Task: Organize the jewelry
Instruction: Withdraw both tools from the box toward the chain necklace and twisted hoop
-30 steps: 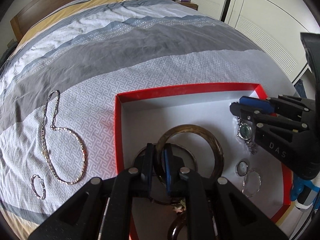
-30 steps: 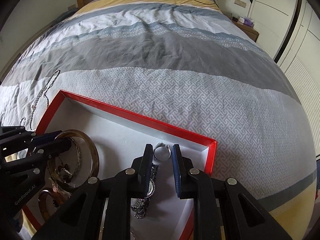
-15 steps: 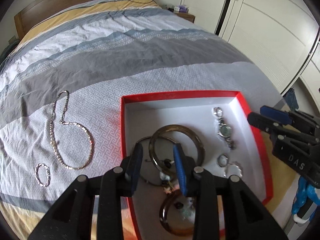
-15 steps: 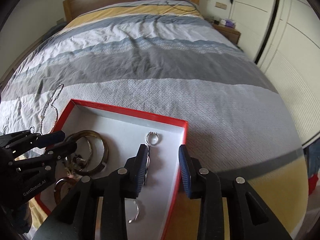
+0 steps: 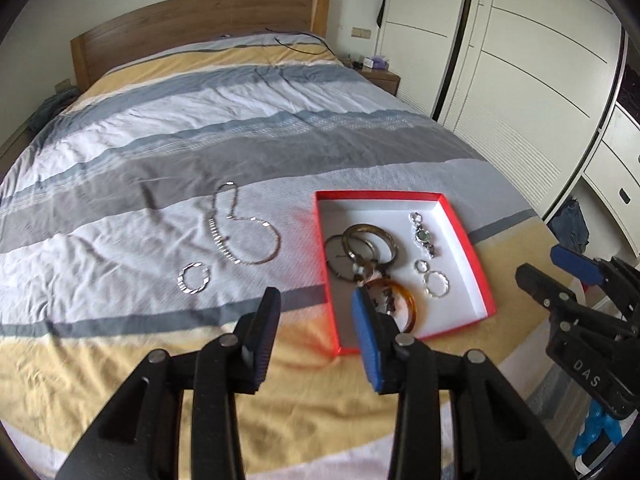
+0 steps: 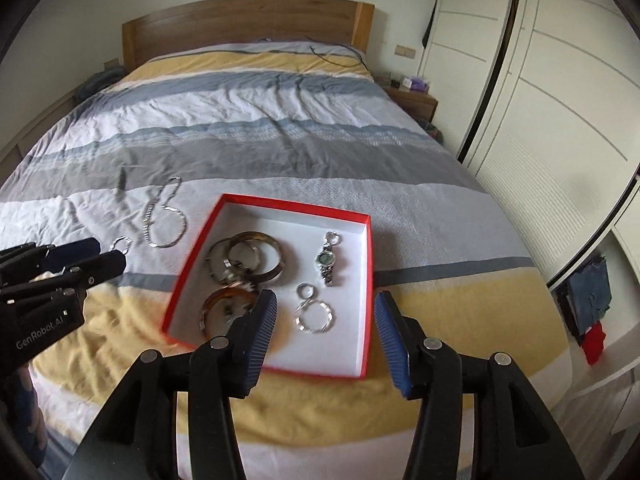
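Observation:
A red box with a white inside lies on the bed. It holds several bangles, an amber bangle, a watch and silver rings. A silver chain necklace and a silver bracelet lie on the cover left of the box. My left gripper is open and empty, above the bed in front of the box. My right gripper is open and empty, above the box's near edge.
The striped bed cover spreads far and left, up to a wooden headboard. White wardrobe doors stand to the right. A nightstand stands beside the bed's far right corner. Clothes lie on the floor at the right.
Both grippers have pulled back and up away from the box and opened wide. The bangle and the watch they were around now lie free in the box.

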Demonstrator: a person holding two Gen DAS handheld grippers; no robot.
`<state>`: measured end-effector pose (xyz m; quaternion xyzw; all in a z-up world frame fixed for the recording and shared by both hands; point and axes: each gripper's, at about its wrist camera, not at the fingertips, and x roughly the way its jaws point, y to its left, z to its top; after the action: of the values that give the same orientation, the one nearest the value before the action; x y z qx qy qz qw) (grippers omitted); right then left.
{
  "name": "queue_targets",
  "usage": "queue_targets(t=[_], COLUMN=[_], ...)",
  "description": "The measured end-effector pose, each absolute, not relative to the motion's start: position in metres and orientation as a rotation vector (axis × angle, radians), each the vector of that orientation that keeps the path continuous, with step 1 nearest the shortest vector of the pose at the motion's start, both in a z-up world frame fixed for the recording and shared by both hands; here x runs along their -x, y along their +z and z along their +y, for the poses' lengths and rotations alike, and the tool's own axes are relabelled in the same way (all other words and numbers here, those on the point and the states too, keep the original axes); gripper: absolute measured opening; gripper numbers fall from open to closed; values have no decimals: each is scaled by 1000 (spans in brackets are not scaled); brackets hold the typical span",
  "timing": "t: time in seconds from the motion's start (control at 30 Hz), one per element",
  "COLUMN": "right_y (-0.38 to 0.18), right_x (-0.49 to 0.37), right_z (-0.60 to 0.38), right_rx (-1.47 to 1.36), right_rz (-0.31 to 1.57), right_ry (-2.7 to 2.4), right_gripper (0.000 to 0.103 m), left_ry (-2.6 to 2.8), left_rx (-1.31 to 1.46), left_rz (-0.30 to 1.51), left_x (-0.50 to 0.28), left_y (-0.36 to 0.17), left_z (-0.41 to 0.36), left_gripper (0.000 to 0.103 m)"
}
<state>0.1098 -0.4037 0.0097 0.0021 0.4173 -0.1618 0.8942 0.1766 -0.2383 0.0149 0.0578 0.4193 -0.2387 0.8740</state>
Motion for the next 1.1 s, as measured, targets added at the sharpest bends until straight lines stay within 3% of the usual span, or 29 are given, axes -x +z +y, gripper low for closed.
queue_targets(t=[0.6, 1.1], right_y=[69, 80], right_x=[-19, -8], right_z=[-309, -277], right_rx=[139, 193], right_rz=[747, 717], right_ry=[-242, -191], right_gripper=[52, 52], left_ry=[-383, -317], left_rx=[-78, -25], left_rz=[840, 844], left_x=[-102, -100], left_y=[40, 36], left_z=[-151, -104], left_gripper=[39, 39])
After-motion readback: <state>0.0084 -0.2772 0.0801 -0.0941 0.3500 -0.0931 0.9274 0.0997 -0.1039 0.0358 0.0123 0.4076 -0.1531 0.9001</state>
